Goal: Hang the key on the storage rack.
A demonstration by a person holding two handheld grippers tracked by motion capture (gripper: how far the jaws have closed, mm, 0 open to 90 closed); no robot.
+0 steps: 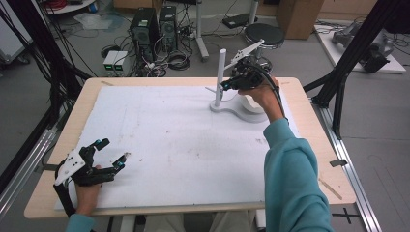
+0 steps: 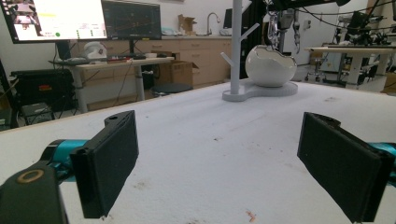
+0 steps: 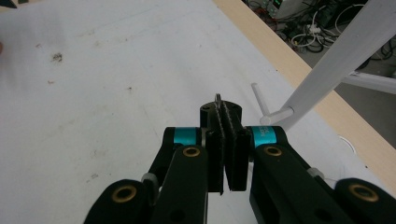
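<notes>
I see a lab room, then a white-covered table. At its far right a white peg stand rises upright. My right gripper, beside the post, pinches a thin ring between closed jaws. My left gripper rests wide open, empty, well away.

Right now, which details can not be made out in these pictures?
- Thin ring clamped in the right gripper: right gripper view, mostly hidden by the pads.
- White bowl: high view, covered by the right hand; contents unseen.
- Stand: left gripper view, top cut off by the edge.
</notes>
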